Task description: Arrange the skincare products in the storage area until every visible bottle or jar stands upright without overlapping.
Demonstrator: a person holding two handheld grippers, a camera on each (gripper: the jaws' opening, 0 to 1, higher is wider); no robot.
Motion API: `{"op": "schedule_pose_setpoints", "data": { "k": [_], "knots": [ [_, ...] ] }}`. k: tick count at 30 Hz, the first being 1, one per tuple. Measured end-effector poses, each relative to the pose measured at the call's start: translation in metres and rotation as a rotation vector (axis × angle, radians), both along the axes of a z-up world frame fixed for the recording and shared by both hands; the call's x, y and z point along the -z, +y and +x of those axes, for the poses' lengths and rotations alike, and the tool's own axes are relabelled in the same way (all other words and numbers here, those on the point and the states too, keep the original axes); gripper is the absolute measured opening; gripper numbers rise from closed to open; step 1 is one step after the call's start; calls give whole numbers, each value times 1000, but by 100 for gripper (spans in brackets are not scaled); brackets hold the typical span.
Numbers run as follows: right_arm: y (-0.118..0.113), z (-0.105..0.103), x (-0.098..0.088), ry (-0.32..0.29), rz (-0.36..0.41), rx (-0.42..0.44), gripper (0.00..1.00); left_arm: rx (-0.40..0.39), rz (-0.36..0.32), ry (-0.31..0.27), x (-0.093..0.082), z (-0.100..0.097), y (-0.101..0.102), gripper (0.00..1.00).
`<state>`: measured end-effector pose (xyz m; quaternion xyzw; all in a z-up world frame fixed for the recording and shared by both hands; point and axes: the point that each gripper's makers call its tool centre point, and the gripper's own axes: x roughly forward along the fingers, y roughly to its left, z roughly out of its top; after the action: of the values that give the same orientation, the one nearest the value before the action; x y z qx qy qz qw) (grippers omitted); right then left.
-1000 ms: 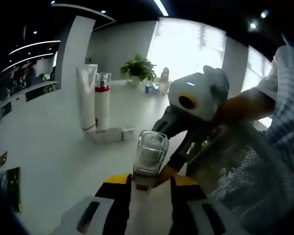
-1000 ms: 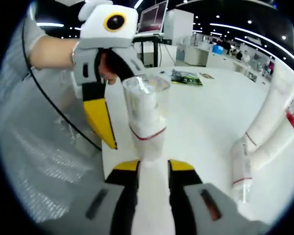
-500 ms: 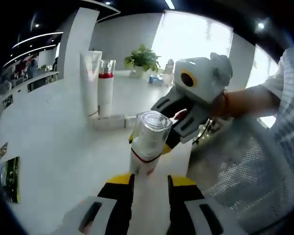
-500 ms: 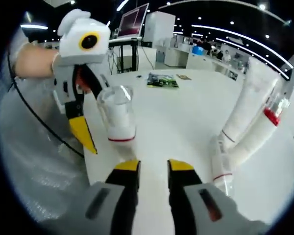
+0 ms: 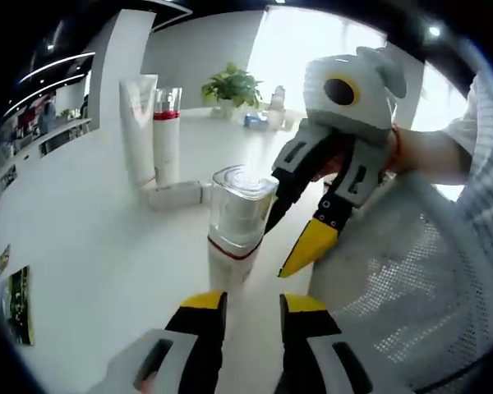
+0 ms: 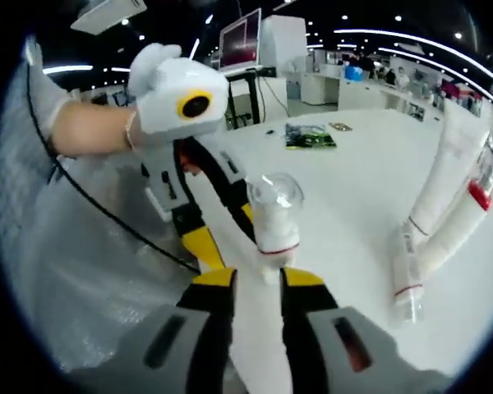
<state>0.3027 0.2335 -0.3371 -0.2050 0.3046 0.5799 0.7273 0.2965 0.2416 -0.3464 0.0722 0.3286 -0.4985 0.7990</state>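
Left gripper view: bottle (image 5: 236,223) base hidden behind left gripper (image 5: 251,305), jaws parted, contact unclear, bottle upright on table (image 5: 82,246), right gripper (image 5: 316,215) just beside it, jaws spread.

Light: bright, from a window (image 5: 312,66) far beyond the jaws and ceiling strips (image 6: 411,41).
Glare: window blown out.
Edges: fisheye-bent, soft.

A bottle (image 5: 237,226) stands on the table (image 5: 90,246), well before two tubes (image 5: 148,127).
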Motion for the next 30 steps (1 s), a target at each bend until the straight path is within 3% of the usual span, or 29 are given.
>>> {"op": "schedule_pose_setpoints", "data": {
  "k": [4,11,14,24,30],
  "knots": [
    [-1,1,4,14,20,20,22,14,2,2,1,-4,-2,27],
    [3,12,1,-23,68,75,23,31,8,-2,3,-7,-4,27],
    [8,17,-7,-50,123,80,25,40,11,-5,3,-8,-6,27],
    [24,22,-9,5,208,112,32,30,24,-20,4,-2,-3,27],
    [27,25,-2,-10,184,125,29,29,29,-26,4,-1,-2,27]
  ]
}}
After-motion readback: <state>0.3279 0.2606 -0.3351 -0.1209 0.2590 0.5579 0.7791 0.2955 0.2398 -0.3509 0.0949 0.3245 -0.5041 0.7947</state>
